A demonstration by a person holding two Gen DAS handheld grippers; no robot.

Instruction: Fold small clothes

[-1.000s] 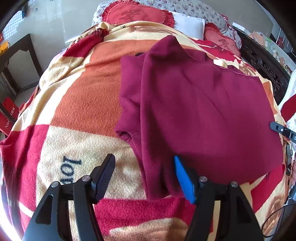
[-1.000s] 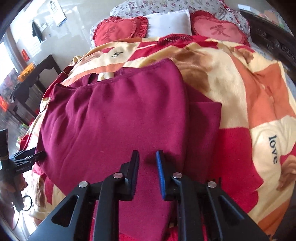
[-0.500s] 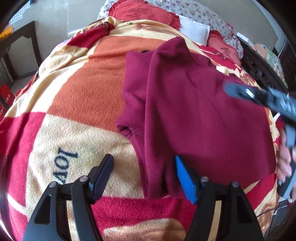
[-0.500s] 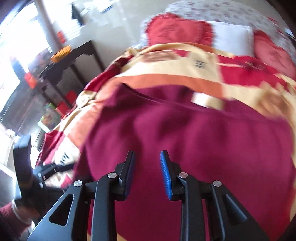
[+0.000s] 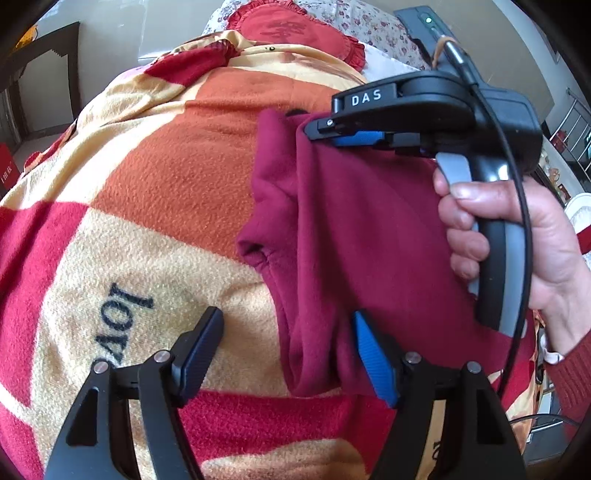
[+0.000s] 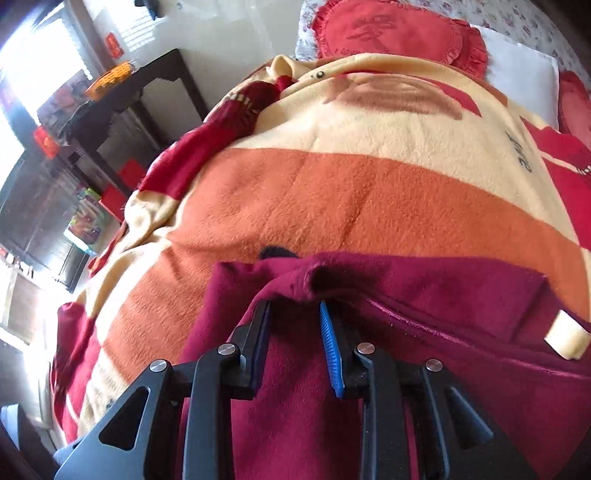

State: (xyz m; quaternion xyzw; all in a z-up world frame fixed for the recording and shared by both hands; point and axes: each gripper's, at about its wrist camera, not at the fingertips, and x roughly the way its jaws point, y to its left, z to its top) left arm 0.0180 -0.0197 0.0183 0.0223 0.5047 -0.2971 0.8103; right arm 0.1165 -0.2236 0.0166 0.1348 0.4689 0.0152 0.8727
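A maroon fleece garment [image 5: 369, 229] lies partly folded on a patterned blanket [image 5: 155, 177]. My left gripper [image 5: 288, 350] is open; its jaws straddle the garment's near folded edge close to the blanket. My right gripper [image 5: 317, 129] has come across to the garment's far top corner. In the right wrist view that gripper [image 6: 295, 321] is partly open, its fingers on either side of a raised fold of the garment [image 6: 406, 295]. A cream label [image 6: 567, 338] shows on the garment at the right.
Red embroidered cushions [image 6: 388, 33] and a white pillow [image 6: 517, 70] lie at the head of the bed. A dark side table [image 6: 140, 96] with clutter stands left of the bed. My hand [image 5: 517, 229] holds the right gripper's handle over the garment.
My right gripper has swept from the garment's right side across it to the far left corner and opened a little wider. My left gripper has edged closer to the near edge, still open.
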